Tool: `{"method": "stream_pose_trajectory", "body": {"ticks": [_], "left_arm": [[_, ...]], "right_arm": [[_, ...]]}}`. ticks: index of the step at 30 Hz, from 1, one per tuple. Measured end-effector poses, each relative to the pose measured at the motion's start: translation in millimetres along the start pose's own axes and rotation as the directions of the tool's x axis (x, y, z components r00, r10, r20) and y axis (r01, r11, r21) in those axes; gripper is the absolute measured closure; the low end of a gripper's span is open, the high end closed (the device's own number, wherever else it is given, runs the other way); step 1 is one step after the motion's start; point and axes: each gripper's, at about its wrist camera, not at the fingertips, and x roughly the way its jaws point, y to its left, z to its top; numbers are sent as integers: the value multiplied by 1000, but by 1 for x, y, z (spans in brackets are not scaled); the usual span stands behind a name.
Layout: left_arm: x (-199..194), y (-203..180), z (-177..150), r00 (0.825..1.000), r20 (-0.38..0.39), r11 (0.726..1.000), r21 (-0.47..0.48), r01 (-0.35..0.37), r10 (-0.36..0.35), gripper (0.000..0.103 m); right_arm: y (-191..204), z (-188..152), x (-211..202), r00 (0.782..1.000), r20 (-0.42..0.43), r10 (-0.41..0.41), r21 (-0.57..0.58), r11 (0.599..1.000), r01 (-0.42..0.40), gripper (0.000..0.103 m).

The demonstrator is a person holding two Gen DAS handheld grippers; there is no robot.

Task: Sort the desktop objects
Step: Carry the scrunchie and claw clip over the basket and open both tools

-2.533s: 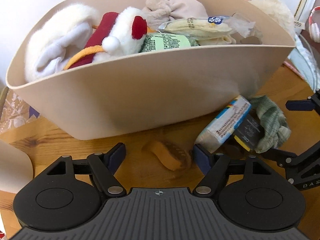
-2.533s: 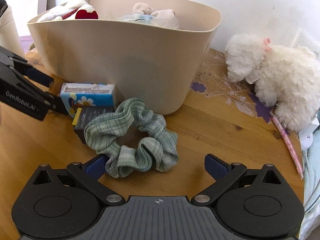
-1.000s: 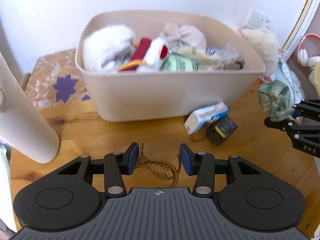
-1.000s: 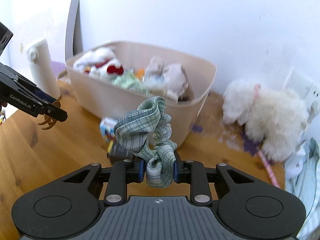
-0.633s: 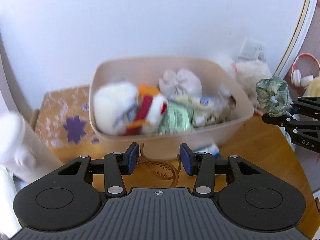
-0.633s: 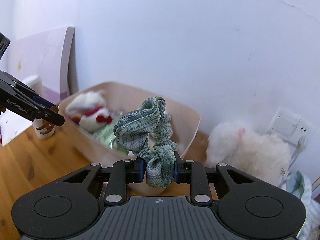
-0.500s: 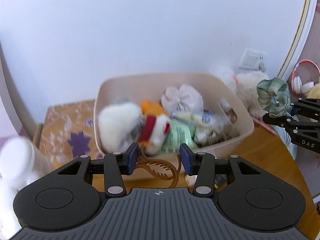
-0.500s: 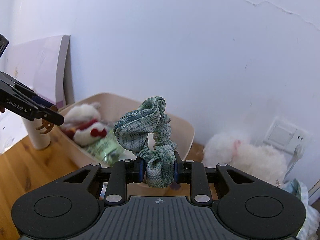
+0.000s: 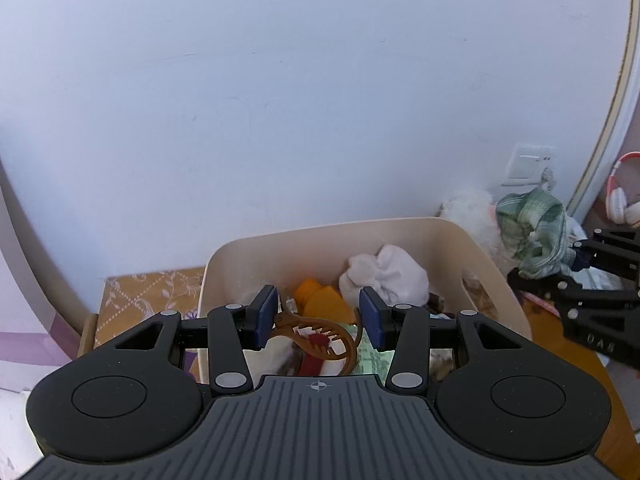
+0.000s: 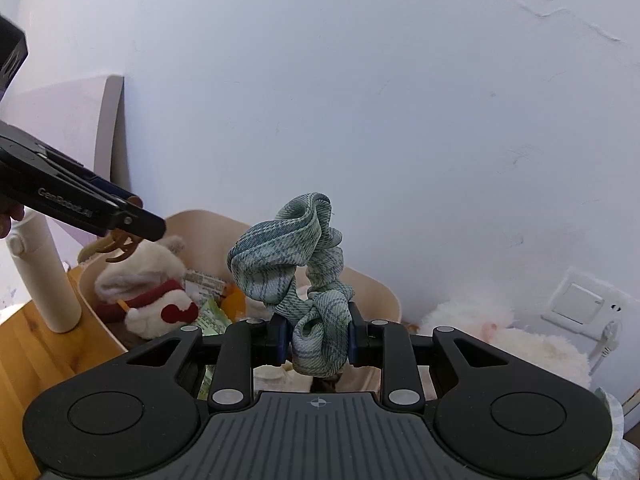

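Note:
My left gripper (image 9: 318, 320) is shut on a brown hair claw clip (image 9: 320, 336) and holds it above the near rim of the beige bin (image 9: 448, 228). My right gripper (image 10: 318, 338) is shut on a green plaid scrunchie (image 10: 296, 256), raised over the bin (image 10: 376, 284). The scrunchie (image 9: 532, 236) also shows at the right in the left wrist view, over the bin's right edge. The left gripper with the clip (image 10: 120, 246) shows at the left of the right wrist view. The bin holds plush toys (image 10: 156, 292), a white cloth (image 9: 384, 276) and packets.
A white fluffy plush (image 10: 516, 344) lies right of the bin by a wall socket (image 10: 576, 300). A white bottle (image 10: 44, 276) stands on the wooden table (image 10: 24, 344) left of the bin. Pink headphones (image 9: 620, 200) hang at the far right. The wall is close behind.
Both grippers have risen and moved forward over the bin, each carrying its item. The items left on the table in front of the bin have dropped out of sight.

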Motion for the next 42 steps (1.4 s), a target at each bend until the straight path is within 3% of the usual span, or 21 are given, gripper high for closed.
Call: {"method": "stream_pose_trajectory", "body": {"ticks": [8, 11, 12, 15, 16, 20, 24, 33, 38, 42], "left_arm": [[39, -4, -2, 995, -83, 998, -20, -60, 58, 57], [49, -4, -5, 991, -111, 996, -32, -81, 77, 56], [52, -4, -6, 990, -119, 996, -39, -84, 79, 56], [56, -5, -10, 988, -128, 995, -34, -96, 91, 55], [57, -5, -11, 987, -129, 995, -26, -100, 96, 54], [53, -4, -17, 989, -116, 995, -16, -99, 97, 36], [43, 0, -19, 991, -98, 994, -35, -99, 95, 31], [4, 11, -35, 996, -28, 996, -27, -83, 82, 29], [-18, 13, -56, 993, -4, 993, 10, -117, 117, 29], [-23, 16, -75, 994, -32, 994, 14, -109, 109, 29]], "right_arm": [[14, 0, 40, 994, -105, -15, -24, 1000, 12, 76], [18, -5, 50, 990, -139, -32, -43, 999, 26, 69], [19, -7, 52, 989, -146, -38, -47, 998, 31, 60], [21, -11, 55, 987, -156, -42, -41, 999, 36, 51], [23, -11, 56, 987, -155, -41, -41, 999, 35, 41], [28, -12, 47, 992, -126, -33, -57, 998, 26, 24], [33, -16, 33, 996, -84, -29, -73, 997, 23, 8], [26, -38, -19, 999, 20, -46, 35, 998, 45, 0], [19, -64, -29, 996, -14, -83, 98, 992, 84, 0], [16, -87, -15, 989, -101, -105, 151, 981, 119, 0]]}}
